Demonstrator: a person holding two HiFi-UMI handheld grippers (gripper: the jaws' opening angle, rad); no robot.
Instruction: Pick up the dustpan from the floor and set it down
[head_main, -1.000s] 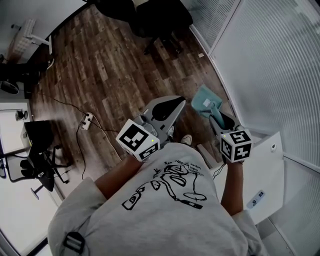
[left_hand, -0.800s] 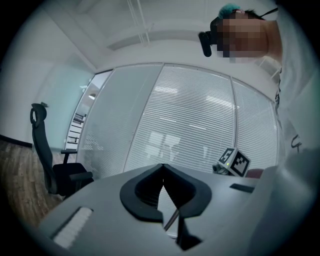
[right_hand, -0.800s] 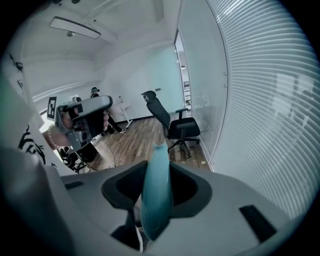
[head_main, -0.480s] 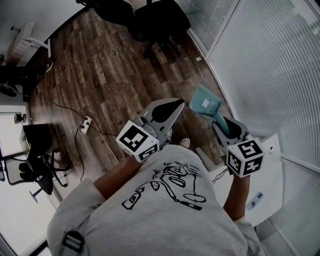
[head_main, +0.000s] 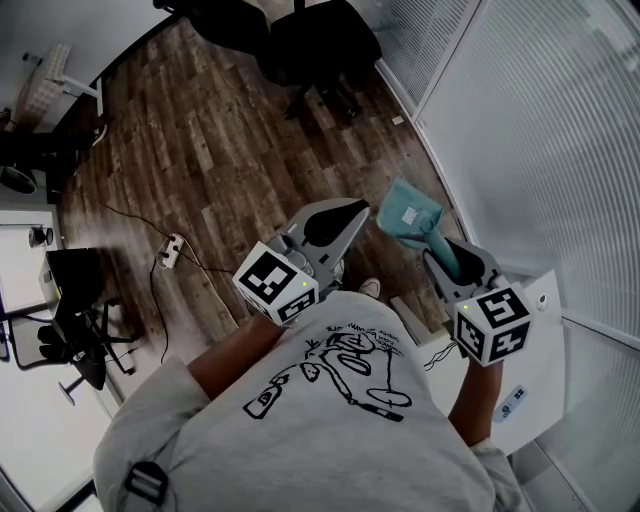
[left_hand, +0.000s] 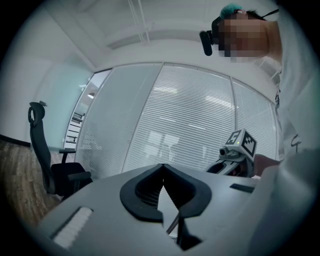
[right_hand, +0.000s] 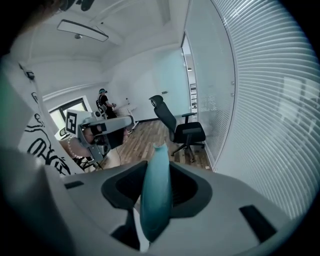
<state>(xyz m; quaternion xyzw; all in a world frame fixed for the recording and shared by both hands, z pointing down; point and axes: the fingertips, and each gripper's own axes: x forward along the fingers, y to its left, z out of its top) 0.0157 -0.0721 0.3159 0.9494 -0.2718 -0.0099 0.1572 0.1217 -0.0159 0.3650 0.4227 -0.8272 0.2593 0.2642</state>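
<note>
With right tongs (head_main: 441, 248) clamped on its handle, holds teal dustpan (head_main: 400, 225) above wood floor (head_main: 220, 150), just beside blinded glass wall (head_main: 540, 130) at right. Carries left tongs (head_main: 350, 212) closed, empty. Open floor left, black chair (head_main: 310, 40) far; pan's white label unreadable.

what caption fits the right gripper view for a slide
Right gripper with jaws shut on the teal dustpan handle, office chair and wood floor beyond.

right gripper (head_main: 446, 256) | raised, drawn nearer the body | dustpan (head_main: 408, 215) lifted along
</note>
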